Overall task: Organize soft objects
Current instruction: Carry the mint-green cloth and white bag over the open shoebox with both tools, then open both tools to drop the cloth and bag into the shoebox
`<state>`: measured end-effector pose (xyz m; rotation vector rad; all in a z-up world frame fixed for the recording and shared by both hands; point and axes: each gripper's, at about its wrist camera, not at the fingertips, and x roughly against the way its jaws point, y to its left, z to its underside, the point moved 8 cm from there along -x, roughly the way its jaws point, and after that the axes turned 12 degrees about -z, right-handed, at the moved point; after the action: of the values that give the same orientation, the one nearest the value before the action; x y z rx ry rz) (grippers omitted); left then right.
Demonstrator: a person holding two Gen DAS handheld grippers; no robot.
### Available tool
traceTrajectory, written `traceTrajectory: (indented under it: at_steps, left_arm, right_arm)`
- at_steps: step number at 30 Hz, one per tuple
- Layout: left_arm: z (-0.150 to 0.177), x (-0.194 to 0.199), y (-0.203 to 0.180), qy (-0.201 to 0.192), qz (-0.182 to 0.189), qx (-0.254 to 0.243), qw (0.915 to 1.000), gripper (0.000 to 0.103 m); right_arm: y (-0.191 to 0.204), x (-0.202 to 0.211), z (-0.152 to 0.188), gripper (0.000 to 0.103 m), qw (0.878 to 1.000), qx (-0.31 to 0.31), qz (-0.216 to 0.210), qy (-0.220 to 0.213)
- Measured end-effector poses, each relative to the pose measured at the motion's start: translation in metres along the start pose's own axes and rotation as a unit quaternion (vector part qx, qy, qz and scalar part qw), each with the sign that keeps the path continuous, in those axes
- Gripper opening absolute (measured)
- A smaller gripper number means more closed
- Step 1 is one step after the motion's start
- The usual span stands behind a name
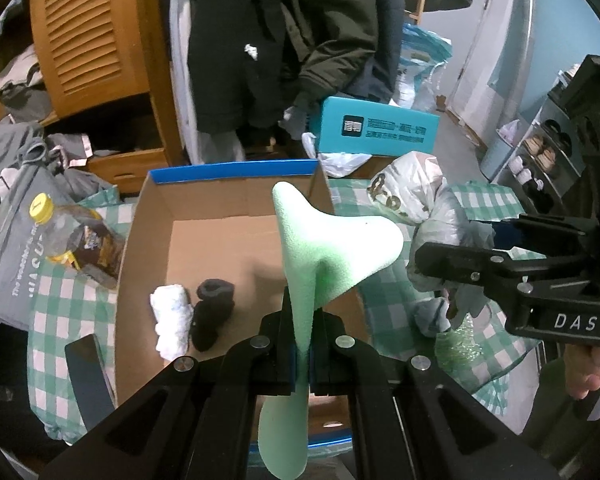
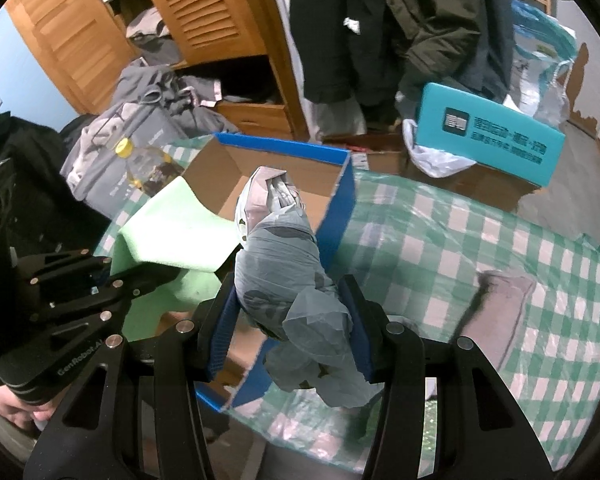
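Note:
My left gripper (image 1: 302, 344) is shut on a folded green foam sheet (image 1: 324, 248) and holds it over the open cardboard box (image 1: 224, 204) with blue rims. A white rolled sock (image 1: 172, 320) and a dark rolled sock (image 1: 212, 308) lie on the box floor. My right gripper (image 2: 290, 328) is shut on a crumpled grey plastic bag (image 2: 280, 264), held above the box's right wall (image 2: 336, 224). The foam sheet (image 2: 168, 224) and left gripper (image 2: 140, 284) show at the left of the right wrist view. The right gripper (image 1: 440, 260) with the bag (image 1: 416, 196) shows in the left wrist view.
The box sits on a green checked cloth (image 2: 480, 248). A bottle with a yellow cap (image 1: 68, 236) lies left of the box. A teal box (image 1: 376, 130) stands behind. Clothes hang at the back by a wooden wardrobe (image 1: 88, 36). A grey object (image 2: 500, 312) lies on the cloth at right.

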<state>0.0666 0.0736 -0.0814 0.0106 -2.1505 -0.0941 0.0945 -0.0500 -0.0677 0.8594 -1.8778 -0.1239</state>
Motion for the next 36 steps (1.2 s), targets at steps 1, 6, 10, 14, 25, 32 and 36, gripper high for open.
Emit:
traceTrajectory:
  at_steps: [1, 6, 10, 14, 25, 32, 36]
  left_arm:
    - [0.001, -0.001, 0.003, 0.000, -0.002, 0.001, 1.0000, 0.004]
    - [0.002, -0.006, 0.019, -0.002, -0.029, 0.006, 0.9996, 0.004]
    - [0.006, -0.014, 0.030, 0.008, -0.028, 0.021, 0.9994, 0.004]
    - [0.009, -0.020, 0.038, 0.018, -0.032, 0.031, 0.9988, 0.004]
    - [0.017, -0.032, 0.055, 0.036, -0.045, 0.051, 0.9970, 0.004]
    - [0.020, -0.037, 0.060, 0.045, -0.049, 0.060, 0.9960, 0.004]
    - [0.022, -0.040, 0.062, 0.050, -0.050, 0.063, 0.9955, 0.008]
  right_arm:
    - [0.002, -0.003, 0.000, 0.050, 1.000, 0.002, -0.001, 0.002]
    - [0.014, -0.017, -0.003, 0.050, 1.000, 0.014, -0.002, 0.012]
    - [0.024, -0.028, -0.005, 0.050, 1.000, 0.021, -0.009, 0.020]
    - [0.033, -0.038, -0.007, 0.050, 0.999, 0.027, -0.014, 0.025]
    - [0.046, -0.064, -0.009, 0.050, 0.998, 0.022, -0.033, 0.044]
    - [0.049, -0.077, -0.005, 0.052, 0.997, 0.020, -0.047, 0.056]
    - [0.048, -0.078, -0.005, 0.053, 0.997, 0.018, -0.045, 0.055]
